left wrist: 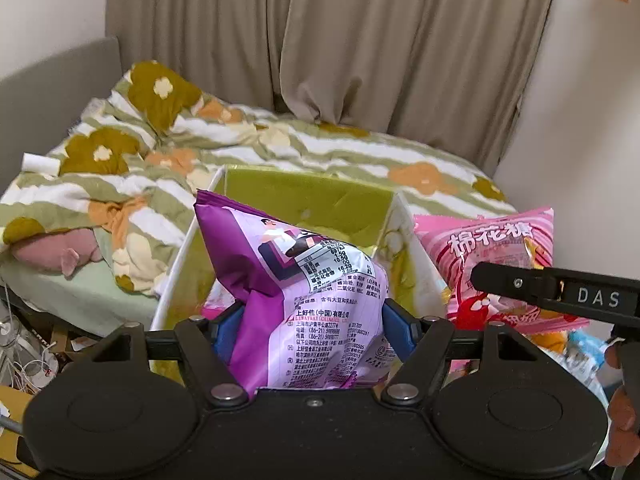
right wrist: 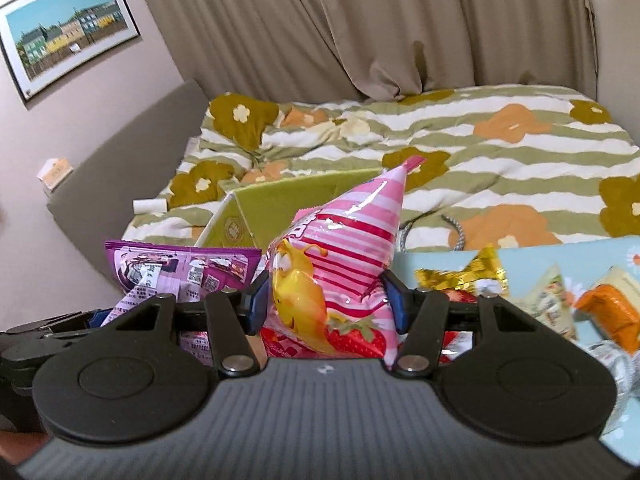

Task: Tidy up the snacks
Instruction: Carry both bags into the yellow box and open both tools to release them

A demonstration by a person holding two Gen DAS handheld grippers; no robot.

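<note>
Gripping a purple snack bag (left wrist: pixel 304 300), the left gripper (left wrist: pixel 312 330) has both blue pads pressed into the bag's sides, jaws about half apart. Left wrist view: bag held upright over the green box (left wrist: pixel 308 200), which sits on the floral blanket (left wrist: pixel 240 148). A pink marshmallow bag (left wrist: pixel 492 256) shows just right of the box, with the other gripper's black finger across it.

Right wrist view: right gripper (right wrist: pixel 326 304) clamped on the pink marshmallow bag (right wrist: pixel 340 264), pads squeezing both sides, tip pointing up. Purple bag (right wrist: pixel 180 268) just left. Green box (right wrist: pixel 276 208) behind. Loose wrapped snacks (right wrist: pixel 560 292) lie on a light blue surface (right wrist: pixel 440 260) at right.
</note>
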